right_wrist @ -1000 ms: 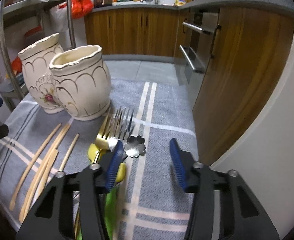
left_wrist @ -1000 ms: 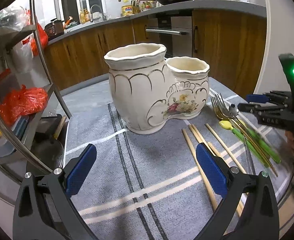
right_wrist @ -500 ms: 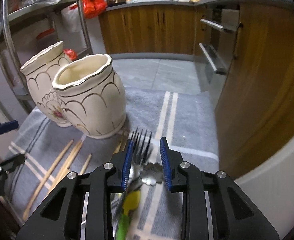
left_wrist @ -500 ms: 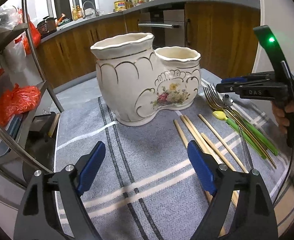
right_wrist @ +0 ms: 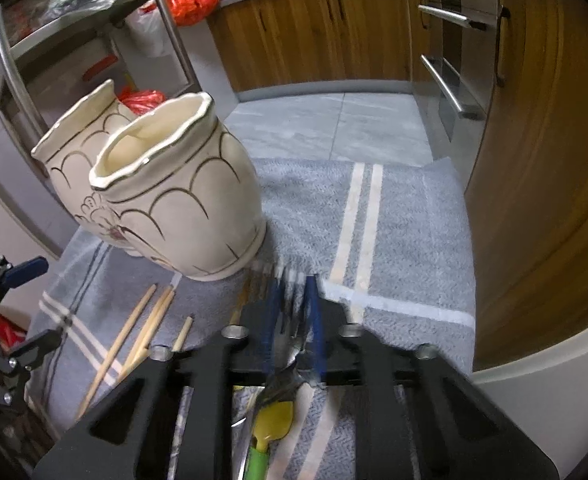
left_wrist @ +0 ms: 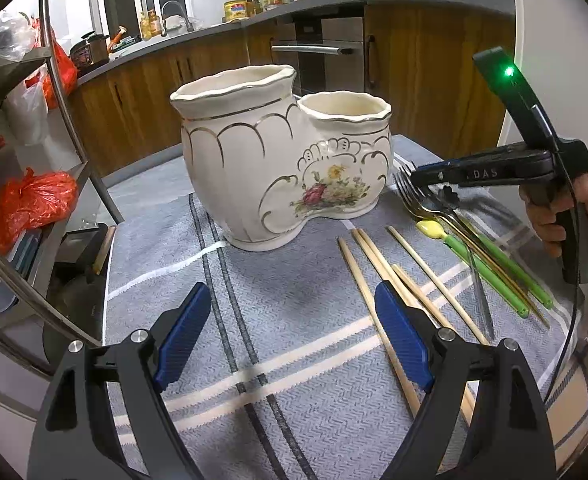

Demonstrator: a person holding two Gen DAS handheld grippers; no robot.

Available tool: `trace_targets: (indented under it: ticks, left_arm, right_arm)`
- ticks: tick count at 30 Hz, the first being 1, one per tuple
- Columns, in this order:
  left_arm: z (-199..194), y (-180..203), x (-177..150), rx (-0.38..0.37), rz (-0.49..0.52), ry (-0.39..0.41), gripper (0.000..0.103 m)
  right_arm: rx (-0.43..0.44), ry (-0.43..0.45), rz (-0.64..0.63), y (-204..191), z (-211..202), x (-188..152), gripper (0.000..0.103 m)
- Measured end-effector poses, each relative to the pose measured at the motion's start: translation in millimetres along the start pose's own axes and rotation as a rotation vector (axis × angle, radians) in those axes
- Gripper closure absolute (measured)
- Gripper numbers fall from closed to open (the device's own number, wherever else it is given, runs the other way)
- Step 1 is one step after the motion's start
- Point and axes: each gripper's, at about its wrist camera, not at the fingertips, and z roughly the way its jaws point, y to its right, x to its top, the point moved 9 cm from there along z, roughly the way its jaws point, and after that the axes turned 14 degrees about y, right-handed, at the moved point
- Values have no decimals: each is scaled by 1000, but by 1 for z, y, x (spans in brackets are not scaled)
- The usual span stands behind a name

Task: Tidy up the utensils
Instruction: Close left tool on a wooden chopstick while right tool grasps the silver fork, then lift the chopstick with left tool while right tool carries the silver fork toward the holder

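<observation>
A cream two-pot ceramic holder [left_wrist: 285, 160] stands on a grey striped cloth [left_wrist: 294, 304]; it also shows in the right wrist view [right_wrist: 173, 208]. Right of it lie several forks [left_wrist: 418, 196], a yellow-and-green spoon [left_wrist: 454, 240] and several wooden chopsticks [left_wrist: 378, 272]. My right gripper [right_wrist: 294, 312] is shut on a fork [right_wrist: 291, 346] at the neck, just right of the holder; it also shows in the left wrist view [left_wrist: 422, 178]. My left gripper [left_wrist: 294, 340] is open and empty, above the cloth in front of the holder.
A metal shelf rack with red bags [left_wrist: 29, 200] stands to the left. Wooden cabinets and an oven [left_wrist: 318, 52] are behind. The cloth's right edge meets a white rim [right_wrist: 534, 364].
My right gripper has moved forward toward the holder and closed its jaws onto a fork. My left gripper has stayed open with the holder a little nearer in its view.
</observation>
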Motion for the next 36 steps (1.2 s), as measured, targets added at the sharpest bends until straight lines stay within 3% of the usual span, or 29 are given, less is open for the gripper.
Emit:
trace_targets:
  ticks: [8,15,25,30,36]
  left_arm:
    - [0,5,-8,-11,-2,-26,21]
    - [1,26,-18,-71,-11,-80,48]
    - [10,55,-34,-103,17,-145,70]
    - [20,54,-31,-92,24,-142,94]
    - [18,45,-26,-113,-4,-117,97]
  right_arm:
    - [-11,74,-27,-6,-24,8,99]
    - [-60,186,-77,-10,-61,16,99]
    - [-83,256,-95,-16,-83,21,99]
    - [-102,309,-101,-21,-103,27,99]
    - [-118,373,-101,-25,-130,32,99]
